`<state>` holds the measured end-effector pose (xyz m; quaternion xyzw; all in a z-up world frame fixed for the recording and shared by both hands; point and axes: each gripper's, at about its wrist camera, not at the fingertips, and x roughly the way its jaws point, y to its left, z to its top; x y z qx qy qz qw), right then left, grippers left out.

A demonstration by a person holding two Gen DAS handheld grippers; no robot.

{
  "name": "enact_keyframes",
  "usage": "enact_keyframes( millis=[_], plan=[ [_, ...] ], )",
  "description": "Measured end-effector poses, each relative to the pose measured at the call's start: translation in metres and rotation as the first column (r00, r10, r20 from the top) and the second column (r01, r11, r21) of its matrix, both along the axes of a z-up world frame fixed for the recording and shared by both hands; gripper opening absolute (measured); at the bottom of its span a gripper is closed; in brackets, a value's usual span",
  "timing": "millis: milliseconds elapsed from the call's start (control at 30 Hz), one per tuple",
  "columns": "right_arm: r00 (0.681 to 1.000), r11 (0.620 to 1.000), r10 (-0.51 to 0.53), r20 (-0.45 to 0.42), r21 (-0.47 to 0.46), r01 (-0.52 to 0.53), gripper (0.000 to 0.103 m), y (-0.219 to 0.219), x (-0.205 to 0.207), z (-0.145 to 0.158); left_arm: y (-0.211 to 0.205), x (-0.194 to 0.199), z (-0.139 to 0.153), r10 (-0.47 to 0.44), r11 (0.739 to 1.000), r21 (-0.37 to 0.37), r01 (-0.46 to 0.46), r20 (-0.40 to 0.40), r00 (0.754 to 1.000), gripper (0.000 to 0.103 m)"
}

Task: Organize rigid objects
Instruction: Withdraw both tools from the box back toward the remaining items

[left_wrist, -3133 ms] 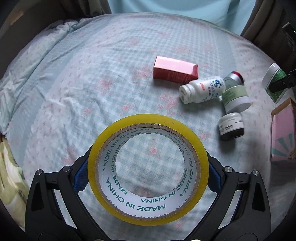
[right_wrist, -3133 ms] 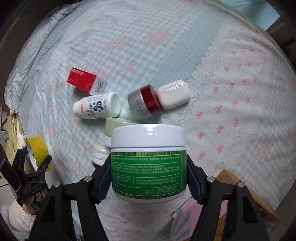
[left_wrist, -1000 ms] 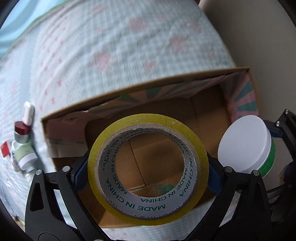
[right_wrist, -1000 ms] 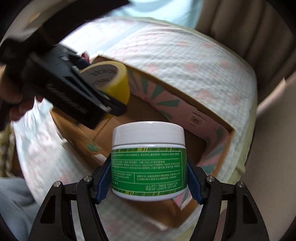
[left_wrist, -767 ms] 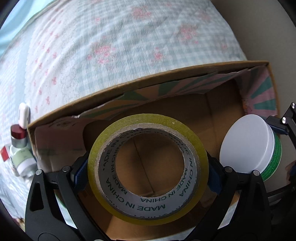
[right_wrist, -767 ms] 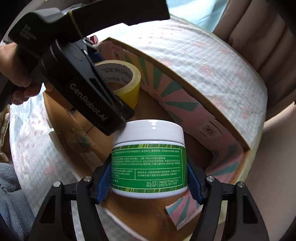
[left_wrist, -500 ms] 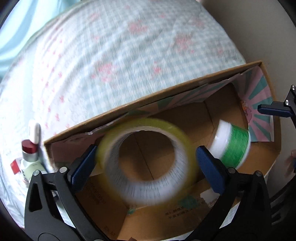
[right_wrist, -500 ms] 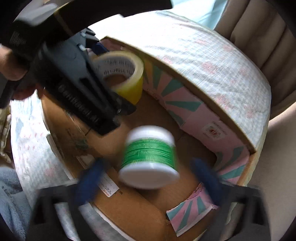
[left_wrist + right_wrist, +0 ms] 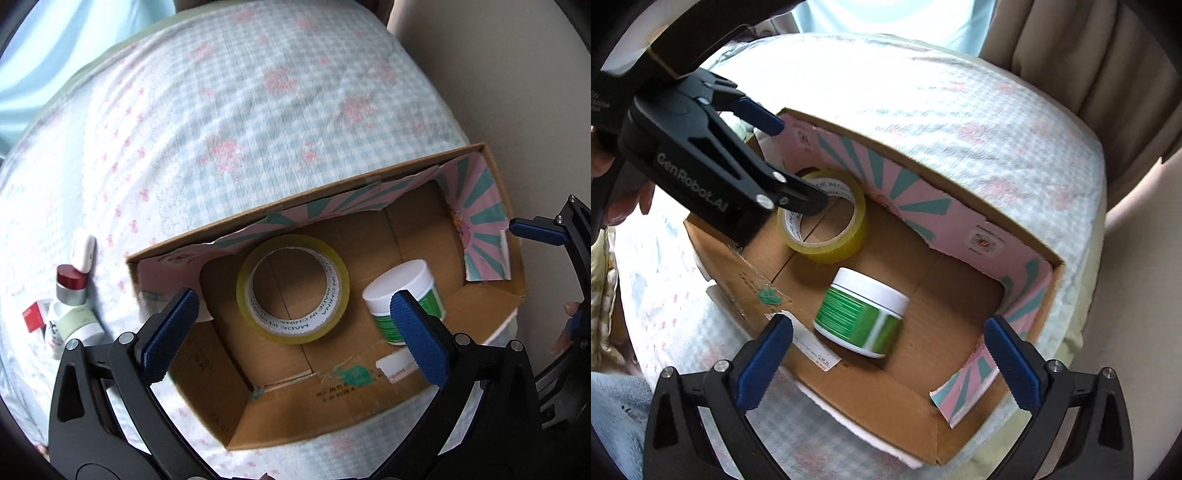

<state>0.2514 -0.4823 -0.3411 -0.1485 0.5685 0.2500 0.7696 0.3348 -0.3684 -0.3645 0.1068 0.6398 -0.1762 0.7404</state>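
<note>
Both pairs of fingers (image 9: 170, 334) (image 9: 1010, 360) spread, holding nothing, above one tape roll (image 9: 293, 294) and one jar (image 9: 862, 314) in the box (image 9: 849, 387).

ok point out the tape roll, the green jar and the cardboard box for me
tape roll (image 9: 334, 319): left wrist view, on its yellow outer band
green jar (image 9: 866, 295): right wrist view, on its white lid
cardboard box (image 9: 857, 387): right wrist view, on its near brown wall

A checked bedspread (image 9: 258, 122) carries a cardboard box (image 9: 332, 410) and small containers (image 9: 74, 306).
</note>
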Motion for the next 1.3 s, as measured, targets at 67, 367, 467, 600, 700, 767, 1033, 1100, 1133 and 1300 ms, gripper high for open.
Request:
enact_keyframes(
  millis=[67, 367, 467, 600, 700, 767, 1033, 1100, 1133, 1300],
  plan=[
    [1.0, 1.0, -0.009, 0.009, -0.005, 0.01, 0.103, 0.0, -0.004, 0.009, 0.002, -0.003, 0.01, -0.004, 1.0, -0.003, 0.005, 0.018, 1.0, 0.103],
    [0.999, 0.999, -0.022, 0.034, -0.036, 0.023, 0.103, 0.009, -0.024, 0.061, 0.014, -0.019, 0.068, 0.012, 0.999, -0.035, -0.008, 0.108, 0.994, 0.103],
    [0.997, 0.998, -0.047, 0.057, -0.03, 0.049, 0.103, 0.01, -0.031, 0.079, 0.03, -0.033, 0.097, 0.018, 0.999, -0.044, -0.012, 0.151, 0.988, 0.103],
    [0.992, 0.998, -0.059, 0.107, -0.03, 0.063, 0.103, 0.019, -0.039, 0.111, 0.058, -0.054, 0.134, 0.045, 0.997, -0.069, -0.032, 0.192, 0.98, 0.103],
    [0.99, 0.997, -0.061, 0.127, -0.042, 0.067, 0.103, 0.029, -0.039, 0.134, 0.088, -0.069, 0.162, 0.084, 0.992, -0.107, -0.062, 0.215, 0.973, 0.103],
    [0.989, 0.996, -0.067, 0.135, -0.045, 0.074, 0.103, 0.038, -0.04, 0.148, 0.114, -0.081, 0.18, 0.114, 0.988, -0.128, -0.085, 0.238, 0.964, 0.103],
    [0.976, 0.989, -0.146, 0.16, 0.016, 0.145, 0.103, 0.096, -0.049, 0.192, 0.229, -0.115, 0.219, 0.205, 0.974, -0.155, -0.165, 0.295, 0.933, 0.103],
    [0.968, 0.98, -0.197, 0.154, 0.06, 0.19, 0.103, 0.113, -0.051, 0.201, 0.262, -0.12, 0.224, 0.222, 0.972, -0.149, -0.184, 0.306, 0.926, 0.103],
    [0.962, 0.973, -0.228, 0.151, 0.08, 0.218, 0.103, 0.124, -0.053, 0.206, 0.277, -0.122, 0.226, 0.228, 0.97, -0.15, -0.189, 0.31, 0.923, 0.103],
    [0.932, 0.933, -0.341, 0.122, 0.167, 0.32, 0.103, 0.177, -0.06, 0.219, 0.357, -0.123, 0.231, 0.241, 0.968, -0.147, -0.204, 0.317, 0.917, 0.103]
  ],
)
